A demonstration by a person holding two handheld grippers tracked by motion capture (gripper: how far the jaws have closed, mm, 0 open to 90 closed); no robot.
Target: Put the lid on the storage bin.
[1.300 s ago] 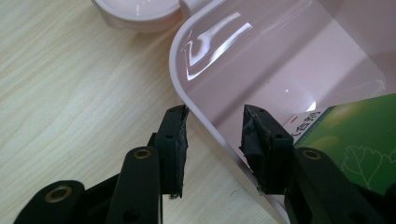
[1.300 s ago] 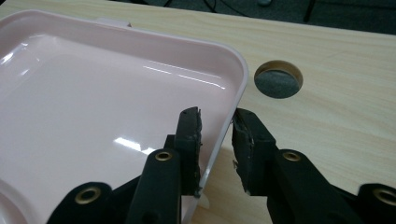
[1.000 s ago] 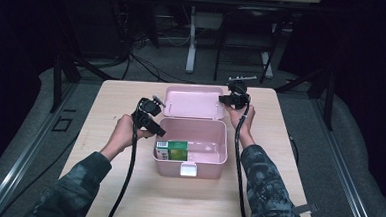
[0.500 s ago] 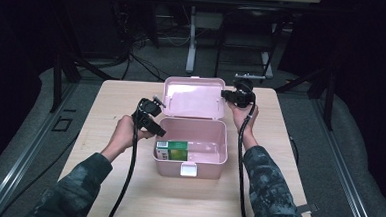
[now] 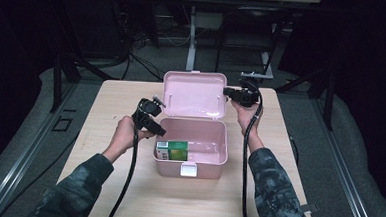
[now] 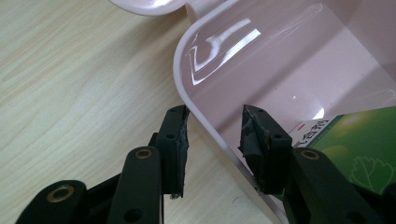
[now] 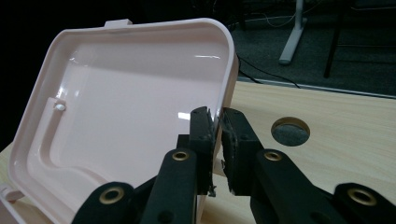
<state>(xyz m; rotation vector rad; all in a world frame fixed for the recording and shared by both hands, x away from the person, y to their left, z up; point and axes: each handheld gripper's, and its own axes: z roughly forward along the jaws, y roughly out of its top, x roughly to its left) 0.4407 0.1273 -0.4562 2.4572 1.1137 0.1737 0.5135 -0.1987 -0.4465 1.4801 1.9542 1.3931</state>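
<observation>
Pink box (image 5: 191, 147) sits mid-counter (image 5: 106, 109), lid (image 5: 194, 94) upright. Right claw (image 7: 218, 123) pinches the lid's edge; left claw (image 6: 215, 135), gaping, straddles the box's wall. Best swing the lid gently, box steadied.

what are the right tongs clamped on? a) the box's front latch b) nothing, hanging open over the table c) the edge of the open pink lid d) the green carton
c: in the right gripper view the right tongs pinch the side edge of the raised pink lid, while the green carton lies inside the box.
</observation>
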